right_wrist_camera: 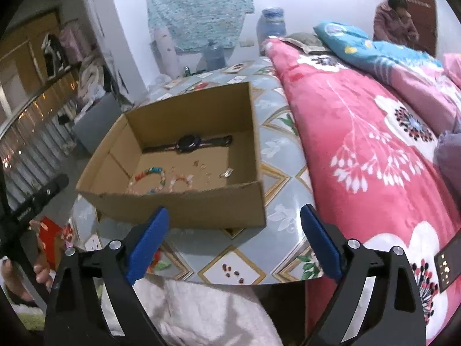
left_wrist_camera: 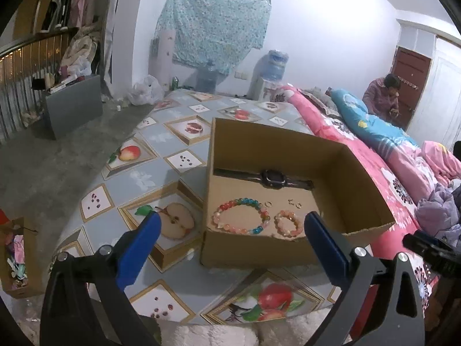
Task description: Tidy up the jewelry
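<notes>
Seen first from the left wrist: left gripper point(left_wrist_camera: 230, 230) with blue fingers point(left_wrist_camera: 138, 248) spread wide apart, holding nothing, poised just short of the near wall of the box point(left_wrist_camera: 259, 252). Box open-topped, cardboard, standing on the table point(left_wrist_camera: 138, 155) with its fruit-print cloth, close beside the pink quilt point(left_wrist_camera: 371, 173). Inside, along the far wall, a watch point(left_wrist_camera: 266, 176) laid flat with strap stretched out. Nearer, a big bracelet point(left_wrist_camera: 241, 215) of multicoloured beads, and just beside it to the right a small bracelet point(left_wrist_camera: 289, 224) of pink beads. Between watch and bracelets, a few tiny rings point(left_wrist_camera: 294, 202) scattered on the floor of the box.

Likely handling: bracelets light, strung on cord, so limp and apt to sag or roll; beads smooth and probably slippery. Best pinched across one run of beads, not through the loop. Watch stiffer and heavier at the case; strap beside the case offers the surest hold. Rings very small and hard, awkward for broad pads, liable to skid on cardboard.

Seen next from the right wrist: right gripper point(right_wrist_camera: 234, 239) likewise wide apart and empty, hanging in front of the box point(right_wrist_camera: 184, 210), slightly lower than its rim. Same contents, blurred: watch point(right_wrist_camera: 188, 143) at the back, big bracelet point(right_wrist_camera: 149, 178) and small bracelet point(right_wrist_camera: 182, 181) toward the front wall, small pale bits to their right too smeared to name. Quilt point(right_wrist_camera: 360, 150) filling the right side; left gripper's black body at the left edge.
</notes>
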`<state>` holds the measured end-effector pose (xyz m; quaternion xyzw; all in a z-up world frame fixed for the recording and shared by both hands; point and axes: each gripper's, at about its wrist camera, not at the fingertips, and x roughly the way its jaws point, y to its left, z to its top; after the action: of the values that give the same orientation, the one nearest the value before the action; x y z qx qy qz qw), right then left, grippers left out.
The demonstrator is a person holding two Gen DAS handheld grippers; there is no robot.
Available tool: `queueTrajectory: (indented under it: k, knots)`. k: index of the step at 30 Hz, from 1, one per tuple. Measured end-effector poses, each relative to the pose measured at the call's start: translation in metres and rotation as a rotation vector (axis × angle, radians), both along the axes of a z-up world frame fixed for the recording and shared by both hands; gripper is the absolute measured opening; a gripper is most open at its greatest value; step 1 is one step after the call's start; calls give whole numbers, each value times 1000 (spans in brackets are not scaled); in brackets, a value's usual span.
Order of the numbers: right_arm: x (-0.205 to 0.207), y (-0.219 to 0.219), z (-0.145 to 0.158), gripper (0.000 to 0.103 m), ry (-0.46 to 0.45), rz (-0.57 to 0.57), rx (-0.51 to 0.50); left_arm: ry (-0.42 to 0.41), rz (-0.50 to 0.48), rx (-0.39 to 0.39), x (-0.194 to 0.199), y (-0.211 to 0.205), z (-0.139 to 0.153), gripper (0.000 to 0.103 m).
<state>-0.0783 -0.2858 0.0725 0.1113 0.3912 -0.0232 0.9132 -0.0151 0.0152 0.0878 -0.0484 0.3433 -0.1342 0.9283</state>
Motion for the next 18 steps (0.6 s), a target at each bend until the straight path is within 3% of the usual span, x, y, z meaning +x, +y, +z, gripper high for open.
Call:
queueTrajectory:
  k: [5, 12, 16, 18]
  knots:
    - [-4, 20, -7, 95, -7, 21, -75, 10, -11, 9, -8, -10, -5, 98]
    - [-7, 38, -5, 95, -45, 5, -161, 40, 25, 58, -7, -9, -12, 98]
    - [-1, 42, -9, 95, -43, 11, -153, 48, 37, 96, -7, -16, -21, 98]
    - [4, 45, -14, 95, -29, 17, -125, 93, 23, 134, -4, -24, -27, 98]
